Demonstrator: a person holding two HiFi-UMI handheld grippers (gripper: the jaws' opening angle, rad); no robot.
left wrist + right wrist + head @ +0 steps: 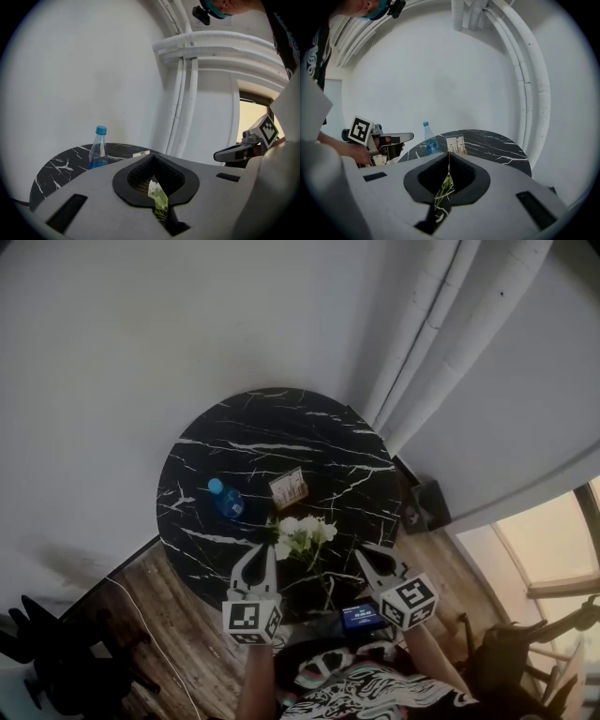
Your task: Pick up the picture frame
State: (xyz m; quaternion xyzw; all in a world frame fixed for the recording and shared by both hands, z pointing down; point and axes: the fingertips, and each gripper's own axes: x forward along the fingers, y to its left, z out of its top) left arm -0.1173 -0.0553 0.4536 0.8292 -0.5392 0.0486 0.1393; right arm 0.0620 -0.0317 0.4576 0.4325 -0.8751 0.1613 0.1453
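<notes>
Head view looks steeply down on the round black table from high above its near edge. Left gripper view sits low at the table's near-left rim, facing across it to the wall. Right gripper view does likewise from near-right. All three share the tabletop, bottle and picture frame.

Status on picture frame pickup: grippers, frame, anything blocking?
Left gripper and right gripper shut, empty, at the near edge of the round black marble table. Small wooden picture frame standing mid-table, untouched. White flower bunch sits between grippers and frame.
</notes>
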